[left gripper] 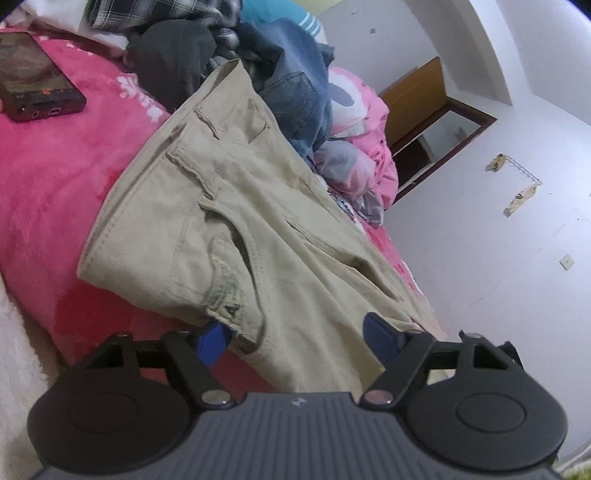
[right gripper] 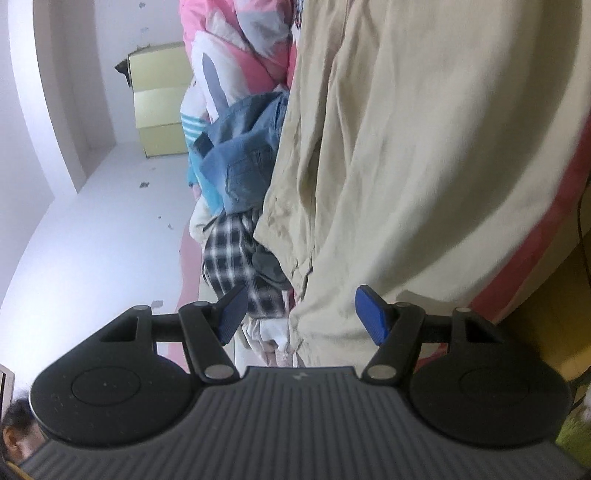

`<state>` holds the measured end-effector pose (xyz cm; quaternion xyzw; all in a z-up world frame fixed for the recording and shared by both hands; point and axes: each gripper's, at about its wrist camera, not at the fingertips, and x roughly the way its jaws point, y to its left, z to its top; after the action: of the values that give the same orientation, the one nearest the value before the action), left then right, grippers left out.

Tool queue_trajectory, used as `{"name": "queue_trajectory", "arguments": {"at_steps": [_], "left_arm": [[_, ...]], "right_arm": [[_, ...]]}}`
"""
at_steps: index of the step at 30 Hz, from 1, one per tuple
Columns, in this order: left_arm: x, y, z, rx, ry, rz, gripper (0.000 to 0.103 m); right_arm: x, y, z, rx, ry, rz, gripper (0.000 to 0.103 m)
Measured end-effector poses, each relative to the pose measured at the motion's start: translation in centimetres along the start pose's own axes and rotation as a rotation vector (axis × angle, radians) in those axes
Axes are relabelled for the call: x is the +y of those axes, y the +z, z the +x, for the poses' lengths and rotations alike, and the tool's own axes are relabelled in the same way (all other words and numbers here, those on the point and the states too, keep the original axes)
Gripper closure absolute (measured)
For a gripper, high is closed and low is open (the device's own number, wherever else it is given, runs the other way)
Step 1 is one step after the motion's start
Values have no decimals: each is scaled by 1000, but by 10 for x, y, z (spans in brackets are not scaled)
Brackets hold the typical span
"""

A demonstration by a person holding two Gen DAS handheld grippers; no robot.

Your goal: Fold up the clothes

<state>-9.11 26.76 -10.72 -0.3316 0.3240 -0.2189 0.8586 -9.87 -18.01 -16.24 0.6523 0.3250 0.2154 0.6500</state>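
Left wrist view, left gripper (left gripper: 297,338): lower centre of the frame, blue fingers spread wide, the near edge of the khaki trousers (left gripper: 229,206) lying between them; nothing pinched.
Right wrist view, right gripper (right gripper: 301,314): lower centre, fingers spread wide, a fold of the khaki cloth (right gripper: 424,147) hanging in the gap; whether either pad touches it, cannot tell.
Trousers, place: spread on the pink blanket (left gripper: 55,177) of the bed, filling the middle of the left wrist frame and the right half of the right wrist frame.
Trousers, long axis: in the left wrist view it runs from the lower right, near the gripper, up to the upper centre; the waistband with belt loops faces the left side of the frame, and the far end lies against the heap.
Phone (left gripper: 35,79): upper left of the left wrist frame, flat on the blanket, well apart from the trousers.
Heap of clothes: top centre, beyond the trousers; a dark garment (left gripper: 173,62), blue jeans (left gripper: 295,85), a plaid shirt (left gripper: 155,14).
Containers: none seen holding clothes.
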Motion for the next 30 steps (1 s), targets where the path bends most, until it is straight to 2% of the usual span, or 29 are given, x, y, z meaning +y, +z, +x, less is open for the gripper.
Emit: {"name": "queue_trajectory", "arguments": {"at_steps": [1,2,3,4,6,10,12,14,16,21,25,28,30], "left_arm": [[0,4,0,1,7,-8,47],[1,7,-2,-7,4,-23,52],[2,11,-4,-16,2,-37,61],[2,14,-6,-24,0,-52,72],[3,20,-9,-42,-5,-76,85],[-6,29,-12,-84,-16,-67,94],[-11,34,-14,-106,-21,-62,94],[-15,38,-15,-125,-27,-57,95],[-18,40,-14,-129,-29,-51,95],[-18,40,-12,-121,-11,-44,94],[-12,38,-8,-103,-5,-52,92],[-7,37,-5,-87,10,-68,85],[-5,36,-4,-79,21,-80,85]], "right_arm": [[-2,-3,-1,11,-1,7,39],[-5,-6,-1,23,-2,15,39],[-7,-10,-1,36,-4,24,39],[-10,-14,1,49,-9,33,39],[-16,-21,5,74,-23,48,39],[-24,-28,14,119,-57,51,38],[-27,-27,19,122,-69,54,38],[-29,-23,25,83,-91,55,39],[-31,-17,20,-7,-100,67,44],[-14,-8,-21,-225,-48,-17,55],[-8,1,-40,-328,-71,-54,61],[-8,10,-55,-387,-90,-57,66],[-8,17,-63,-413,-117,-72,70]]}}
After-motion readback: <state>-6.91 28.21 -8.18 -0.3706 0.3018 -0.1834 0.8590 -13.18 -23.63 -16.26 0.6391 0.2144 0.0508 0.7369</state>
